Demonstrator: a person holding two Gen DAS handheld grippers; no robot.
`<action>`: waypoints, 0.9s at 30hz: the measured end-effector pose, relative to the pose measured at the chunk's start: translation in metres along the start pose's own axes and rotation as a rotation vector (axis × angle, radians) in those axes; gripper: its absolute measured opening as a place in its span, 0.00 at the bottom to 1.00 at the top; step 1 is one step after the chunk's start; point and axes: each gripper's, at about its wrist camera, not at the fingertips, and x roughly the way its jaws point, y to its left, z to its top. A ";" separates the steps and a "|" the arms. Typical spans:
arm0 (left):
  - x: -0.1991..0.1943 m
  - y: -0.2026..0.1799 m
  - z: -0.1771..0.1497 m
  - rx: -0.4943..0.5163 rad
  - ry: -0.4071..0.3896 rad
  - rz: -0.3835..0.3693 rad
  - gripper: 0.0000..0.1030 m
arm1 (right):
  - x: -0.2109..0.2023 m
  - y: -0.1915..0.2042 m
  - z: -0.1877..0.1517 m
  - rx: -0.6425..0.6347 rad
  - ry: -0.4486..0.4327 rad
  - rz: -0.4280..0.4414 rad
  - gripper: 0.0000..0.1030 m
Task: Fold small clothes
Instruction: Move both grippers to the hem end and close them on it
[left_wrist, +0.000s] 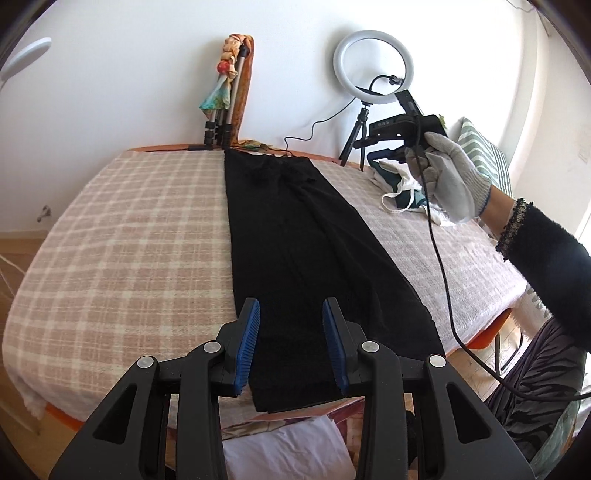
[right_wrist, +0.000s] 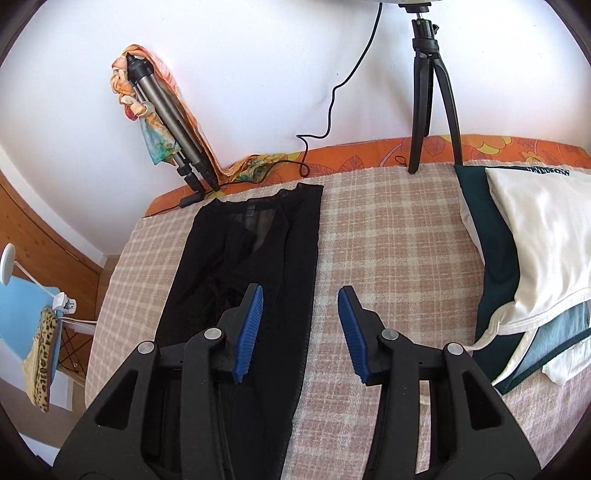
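Lengthwise, the black garment (left_wrist: 317, 258) is lying as a narrow strip on the checked blanket (left_wrist: 122, 240), its long axis running from the near table edge away toward the wall. In the left wrist view its near end is sitting directly below and ahead of the left gripper (left_wrist: 291, 343), whose blue pads are standing apart with nothing pinched between them; the cloth is only showing through the gap.

The right gripper (right_wrist: 301, 332) is hovering over the strip's right-hand edge, farther along toward the wall end: its left finger is over black cloth, its right finger over bare blanket. Its pads are also parted and holding nothing.

In the left view the gloved hand (left_wrist: 447, 181) is carrying that right gripper raised above the table's right side, cable trailing down, well clear of the fabric. Both tools are pitching downward toward the table.

Off to the right a pile of clothes (right_wrist: 535, 258), white over teal, is resting apart from the strip.

Judging from this, the left hand is nearer the hem end and the right nearer the middle, so a crosswise fold, near end carried toward the far end along the long axis, looks like the likely next step.
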 end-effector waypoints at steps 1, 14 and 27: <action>0.001 0.005 -0.001 -0.013 0.021 0.000 0.33 | -0.005 0.001 -0.009 -0.007 0.014 0.003 0.45; 0.015 0.036 -0.022 -0.122 0.165 -0.058 0.33 | -0.060 0.019 -0.209 -0.110 0.232 0.103 0.45; 0.028 0.046 -0.034 -0.263 0.298 -0.192 0.33 | -0.083 0.015 -0.292 -0.028 0.310 0.240 0.45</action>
